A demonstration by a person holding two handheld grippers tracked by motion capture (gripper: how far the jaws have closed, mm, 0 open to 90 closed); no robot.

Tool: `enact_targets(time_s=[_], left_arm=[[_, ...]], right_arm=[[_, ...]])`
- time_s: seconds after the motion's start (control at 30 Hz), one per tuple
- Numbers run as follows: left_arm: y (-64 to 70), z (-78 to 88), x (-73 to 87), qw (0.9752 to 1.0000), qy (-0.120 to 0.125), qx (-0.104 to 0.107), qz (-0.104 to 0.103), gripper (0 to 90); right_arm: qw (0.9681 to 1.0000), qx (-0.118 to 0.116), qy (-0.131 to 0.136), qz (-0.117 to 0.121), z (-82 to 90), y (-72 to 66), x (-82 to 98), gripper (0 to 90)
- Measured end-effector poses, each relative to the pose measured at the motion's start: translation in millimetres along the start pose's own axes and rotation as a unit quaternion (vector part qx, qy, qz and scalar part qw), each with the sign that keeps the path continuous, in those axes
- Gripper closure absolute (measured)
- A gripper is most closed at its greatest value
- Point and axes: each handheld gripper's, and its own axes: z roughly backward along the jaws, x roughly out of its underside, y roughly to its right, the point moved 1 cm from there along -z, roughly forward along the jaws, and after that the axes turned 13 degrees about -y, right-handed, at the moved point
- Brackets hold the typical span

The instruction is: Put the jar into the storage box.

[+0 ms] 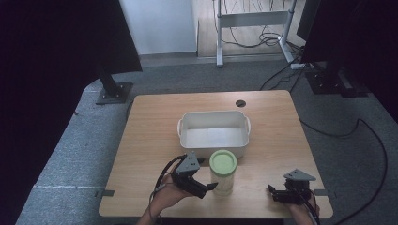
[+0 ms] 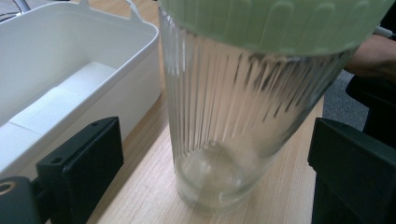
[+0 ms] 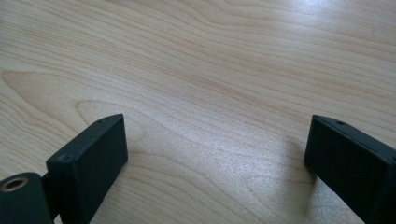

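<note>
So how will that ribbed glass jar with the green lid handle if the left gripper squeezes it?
The jar is probably rigid and breakable, being clear ribbed glass. It looks empty, so likely light. It stands tall on a narrower base, so an off-centre push by the open left gripper might tip it.

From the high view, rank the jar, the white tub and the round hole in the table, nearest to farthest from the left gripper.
1. Jar, just right of the left gripper.
2. White tub, just beyond the jar.
3. Round hole, at the table's far edge behind the tub.
</note>
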Motion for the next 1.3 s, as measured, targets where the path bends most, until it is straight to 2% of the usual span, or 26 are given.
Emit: enact_targets(time_s=[0.7,0.97,1.2,1.3], left_arm=[[4.5,-16.5,-26.2,0.9997,-0.002,0.018,-0.016,4.6],[3.7,-21.4,-33.7,0.9994,-0.001,0.032,-0.013,6.9],[7.1,-24.1,-42.8,0.9991,-0.021,0.018,-0.032,10.7],[8.1,-22.9,-43.6,0.999,-0.027,0.015,-0.032,11.3]], right_arm=[[1.0,-0.001,0.0,0.001,0.0,-0.1,0.0,5.6],[1.0,-0.001,0.0,0.001,0.1,-0.3,0.1,5.6],[1.0,-0.001,0.0,0.001,0.1,-0.4,0.2,5.6],[1.0,-0.001,0.0,0.001,0.1,-0.4,0.2,5.6]])
